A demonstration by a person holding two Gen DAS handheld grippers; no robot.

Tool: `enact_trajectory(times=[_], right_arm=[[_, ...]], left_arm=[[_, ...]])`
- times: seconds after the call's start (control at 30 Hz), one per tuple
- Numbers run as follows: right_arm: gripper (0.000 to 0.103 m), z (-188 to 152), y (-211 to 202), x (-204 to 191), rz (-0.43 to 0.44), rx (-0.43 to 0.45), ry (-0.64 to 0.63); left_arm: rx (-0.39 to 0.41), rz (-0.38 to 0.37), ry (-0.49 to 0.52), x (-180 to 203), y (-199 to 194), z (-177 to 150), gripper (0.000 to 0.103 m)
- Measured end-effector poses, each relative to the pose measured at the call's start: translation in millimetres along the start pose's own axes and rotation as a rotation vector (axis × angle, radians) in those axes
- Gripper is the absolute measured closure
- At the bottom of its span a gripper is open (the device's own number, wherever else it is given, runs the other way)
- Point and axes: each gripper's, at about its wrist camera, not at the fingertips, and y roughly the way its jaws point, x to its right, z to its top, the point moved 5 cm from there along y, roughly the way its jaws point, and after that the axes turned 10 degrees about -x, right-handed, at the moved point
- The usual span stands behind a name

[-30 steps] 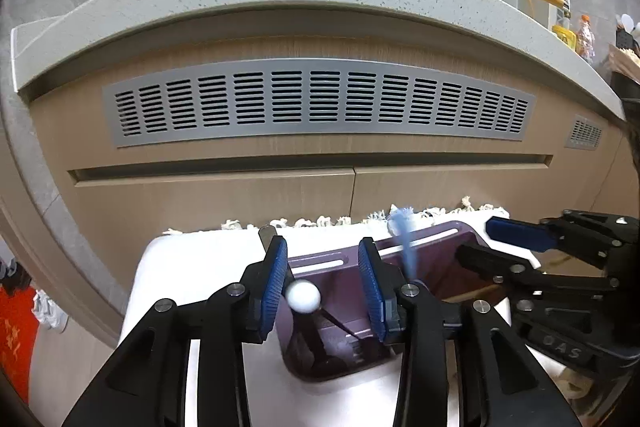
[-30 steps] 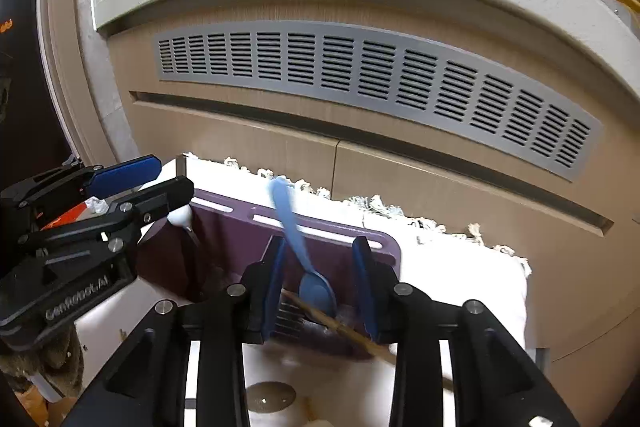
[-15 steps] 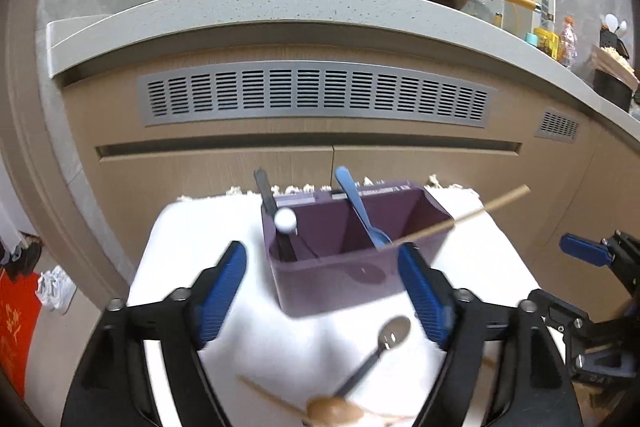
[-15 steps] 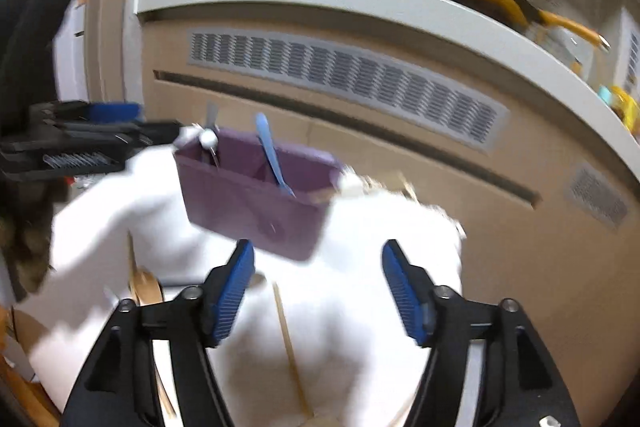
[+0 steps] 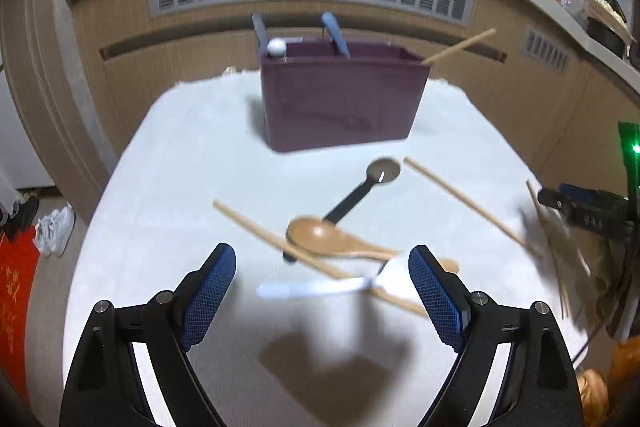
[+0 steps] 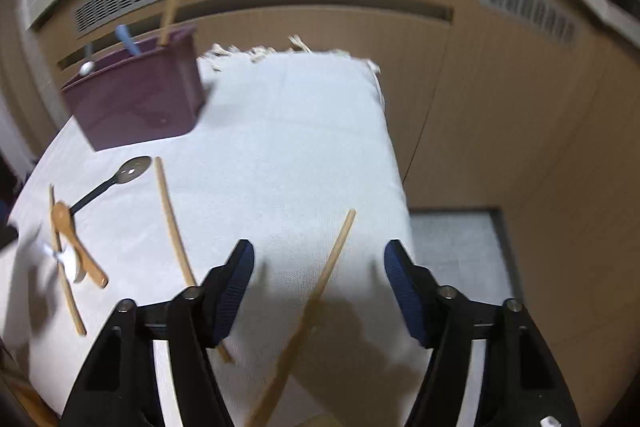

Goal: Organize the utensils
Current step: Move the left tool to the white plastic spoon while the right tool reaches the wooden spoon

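Both grippers are wide open and hold nothing. The left gripper (image 5: 322, 291) hangs over the white spoon (image 5: 320, 287), well in front of the purple box (image 5: 340, 99). The right gripper (image 6: 319, 291) straddles a chopstick (image 6: 320, 291). Next, I think: close and lift.
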Motion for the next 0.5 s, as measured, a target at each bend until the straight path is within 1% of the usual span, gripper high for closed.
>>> enact_trajectory(times=[0.03, 0.07, 0.13, 0.2, 0.27, 0.33, 0.4, 0.5], right_arm=[[0.06, -0.8, 5.4, -0.4, 0.018, -0.017, 0.009], [0.065, -2.5, 10.5, -1.9, 0.036, -0.035, 0.01], [0.066, -3.3, 18.2, -5.9, 0.044, -0.054, 0.007], [0.068, -1.2, 14.7, -19.4, 0.08, -0.04, -0.039], [0.068, 2.1, 4.6, -46.6, 0.141, -0.016, -0.142], [0.068, 4.0, -0.1, -75.8, 0.216, -0.015, -0.243], [0.068, 9.4, 4.4, -98.9, 0.231, -0.023, -0.322], [0.07, 24.2, 18.8, -122.7, 0.217, -0.032, -0.404]], left_arm=[[-0.008, 0.0, -0.01, -2.9, 1.4, -2.3, 0.015], [-0.014, 0.0, -0.016, -5.5, 3.0, -4.8, 0.015], [-0.031, -0.001, -0.04, -12.1, 5.8, -7.9, 0.015], [-0.048, -0.014, -0.06, -16.6, 9.3, -9.0, 0.015], [-0.069, -0.027, -0.072, -18.2, 13.5, -9.8, 0.015], [-0.087, -0.042, -0.077, -17.6, 16.4, -13.1, 0.015], [-0.095, -0.048, -0.063, -14.4, 16.0, -16.2, 0.015], [-0.099, -0.049, -0.033, -10.9, 12.1, -18.5, 0.015]])
